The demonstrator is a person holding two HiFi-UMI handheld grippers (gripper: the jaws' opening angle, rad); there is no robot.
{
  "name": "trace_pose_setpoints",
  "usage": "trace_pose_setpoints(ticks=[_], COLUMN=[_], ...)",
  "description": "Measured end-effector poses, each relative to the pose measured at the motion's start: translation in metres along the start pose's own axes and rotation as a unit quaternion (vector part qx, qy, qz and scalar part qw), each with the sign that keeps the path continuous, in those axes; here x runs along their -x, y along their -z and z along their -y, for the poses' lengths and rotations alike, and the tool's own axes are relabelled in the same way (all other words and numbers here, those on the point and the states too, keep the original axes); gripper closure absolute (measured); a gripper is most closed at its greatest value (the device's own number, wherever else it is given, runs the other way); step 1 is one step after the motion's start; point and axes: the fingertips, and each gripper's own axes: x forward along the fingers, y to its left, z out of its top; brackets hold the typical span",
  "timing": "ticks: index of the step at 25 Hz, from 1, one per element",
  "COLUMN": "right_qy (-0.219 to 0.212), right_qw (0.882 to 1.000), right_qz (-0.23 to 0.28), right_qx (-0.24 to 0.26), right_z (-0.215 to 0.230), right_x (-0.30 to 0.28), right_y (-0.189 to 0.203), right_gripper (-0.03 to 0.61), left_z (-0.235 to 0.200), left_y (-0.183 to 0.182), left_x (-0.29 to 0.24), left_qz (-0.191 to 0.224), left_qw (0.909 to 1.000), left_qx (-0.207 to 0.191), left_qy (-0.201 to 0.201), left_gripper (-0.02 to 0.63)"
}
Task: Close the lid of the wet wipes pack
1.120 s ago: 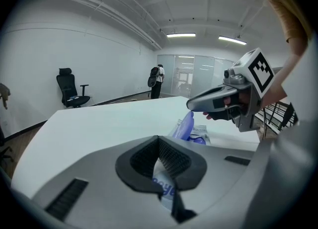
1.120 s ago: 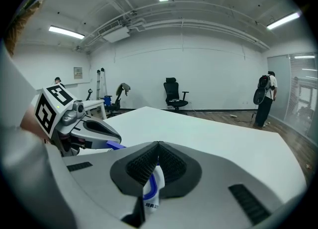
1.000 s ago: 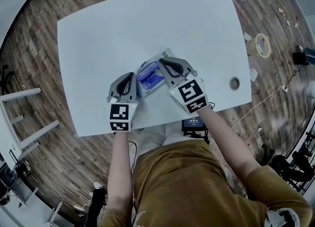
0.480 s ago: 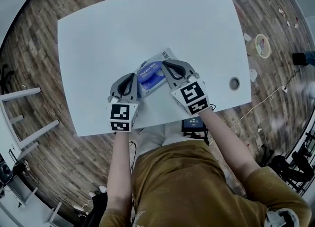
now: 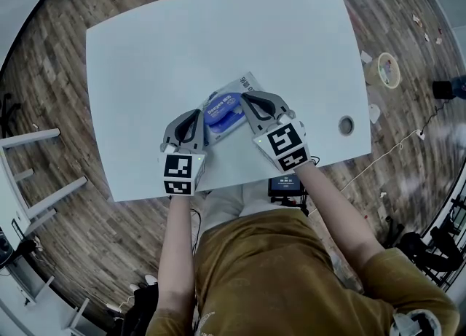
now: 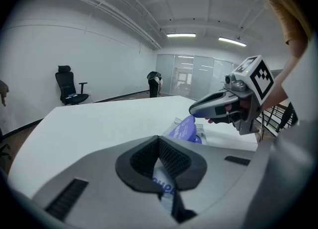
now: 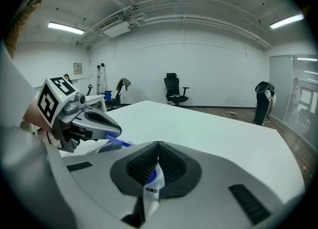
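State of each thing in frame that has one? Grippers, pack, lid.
left gripper: shut on the wet wipes pack's edge.
right gripper: shut on the pack's other edge.
wet wipes pack: lying on the table, pinched from both sides.
lid: open, tilted up off the pack.

The head camera is looking steeply down from above the person, far enough off to be taking in the whole white table and the floor around it. The left gripper view is riding low over the table, looking close along its own fingers. The right gripper view is doing likewise, facing the opposite way. Each is catching the other gripper beyond its fingertips. All three views are sharing the wet wipes pack between the fingers.
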Motion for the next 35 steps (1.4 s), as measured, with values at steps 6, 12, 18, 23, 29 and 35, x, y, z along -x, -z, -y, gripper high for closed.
trace_pose_setpoints(ticks=[6,12,18,23,29,35], right_qy=[-0.006,-0.025,-0.03,-0.029,-0.031,-0.035], right_qw=[1.0,0.999,0.999,0.999,0.999,0.998], right_qz=[-0.007,-0.012,-0.019,-0.023,-0.028,-0.038], right_qx=[0.014,0.04,0.038,0.035,0.035,0.032], right_z=[-0.003,-0.011,-0.011,-0.012,-0.011,-0.013], right_x=[0.001,-0.004,-0.003,-0.004,-0.006,-0.012], right_y=[0.002,0.004,0.009,0.015,0.018,0.027], right_gripper=[0.572,0.572,0.572,0.572,0.572,0.572], left_z=[0.001,0.003,0.006,0.007,0.008,0.007], left_y=[0.003,0.007,0.005,0.009,0.009,0.014], left_x=[-0.001,-0.006,-0.006,-0.006,-0.008,-0.008], left_qz=[-0.007,-0.011,-0.011,-0.013,-0.014,-0.017], left_qw=[0.9999,0.9999,0.9999,0.9999,0.9998,0.9998], left_qx=[-0.008,-0.004,0.0,0.001,0.0,0.001], left_qy=[0.002,0.006,0.008,0.009,0.011,0.01], left_gripper=[0.621,0.621,0.621,0.621,0.621,0.621])
